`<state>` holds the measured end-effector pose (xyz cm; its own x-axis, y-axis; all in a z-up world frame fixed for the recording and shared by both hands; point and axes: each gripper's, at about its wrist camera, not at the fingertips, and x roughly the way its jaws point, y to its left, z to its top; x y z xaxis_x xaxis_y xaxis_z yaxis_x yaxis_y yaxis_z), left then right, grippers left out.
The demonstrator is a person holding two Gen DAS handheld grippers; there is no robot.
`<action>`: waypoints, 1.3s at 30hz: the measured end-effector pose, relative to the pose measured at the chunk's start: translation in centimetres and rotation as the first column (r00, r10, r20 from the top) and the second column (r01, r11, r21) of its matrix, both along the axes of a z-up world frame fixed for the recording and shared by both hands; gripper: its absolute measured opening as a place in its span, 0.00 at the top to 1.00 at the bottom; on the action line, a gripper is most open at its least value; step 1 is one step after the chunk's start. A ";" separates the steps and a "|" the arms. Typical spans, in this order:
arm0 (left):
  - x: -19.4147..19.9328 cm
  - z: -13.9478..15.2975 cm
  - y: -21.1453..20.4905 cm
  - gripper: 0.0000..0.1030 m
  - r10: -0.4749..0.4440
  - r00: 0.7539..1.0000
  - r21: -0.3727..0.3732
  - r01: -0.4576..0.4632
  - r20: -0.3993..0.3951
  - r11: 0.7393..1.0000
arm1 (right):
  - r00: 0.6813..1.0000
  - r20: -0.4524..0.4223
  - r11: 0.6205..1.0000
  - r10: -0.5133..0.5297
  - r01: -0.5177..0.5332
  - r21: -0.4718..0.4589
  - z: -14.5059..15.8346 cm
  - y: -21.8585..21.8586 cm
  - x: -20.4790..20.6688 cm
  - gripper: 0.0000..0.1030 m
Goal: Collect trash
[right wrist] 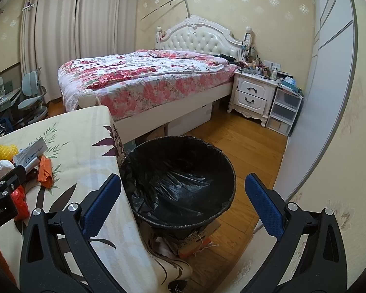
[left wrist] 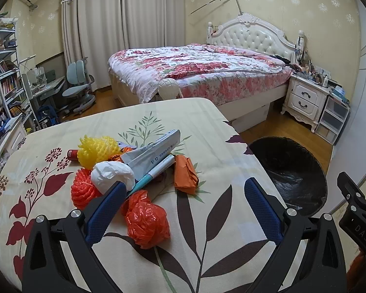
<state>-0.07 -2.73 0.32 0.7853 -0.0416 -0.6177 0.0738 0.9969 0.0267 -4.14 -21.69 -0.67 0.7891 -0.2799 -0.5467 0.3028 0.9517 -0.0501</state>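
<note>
A pile of trash lies on the floral tablecloth [left wrist: 207,131]: a crumpled red plastic bag [left wrist: 146,222], a red foam net [left wrist: 81,191], a yellow foam net [left wrist: 97,150], a white wad [left wrist: 112,174], a white carton [left wrist: 153,151], a pen [left wrist: 156,172] and an orange wrapper [left wrist: 185,177]. My left gripper [left wrist: 185,188] is open and empty above the table, its left finger beside the red bag. My right gripper [right wrist: 183,184] is open and empty over the black-lined trash bin [right wrist: 180,178], which stands at the table's right edge [left wrist: 290,173].
A bed [left wrist: 195,73] stands behind the table, a white nightstand [left wrist: 305,97] and plastic drawers [left wrist: 333,118] to its right. A desk chair [left wrist: 79,88] and bookshelves [left wrist: 6,78] are at the left. A cardboard box [right wrist: 195,240] sits under the bin.
</note>
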 end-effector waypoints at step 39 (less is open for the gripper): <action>-0.3 -0.4 -0.8 0.08 -0.024 1.000 0.004 0.024 -0.010 1.000 | 1.000 -0.016 1.000 -0.007 0.007 0.008 -1.1 -0.1 -0.2 0.05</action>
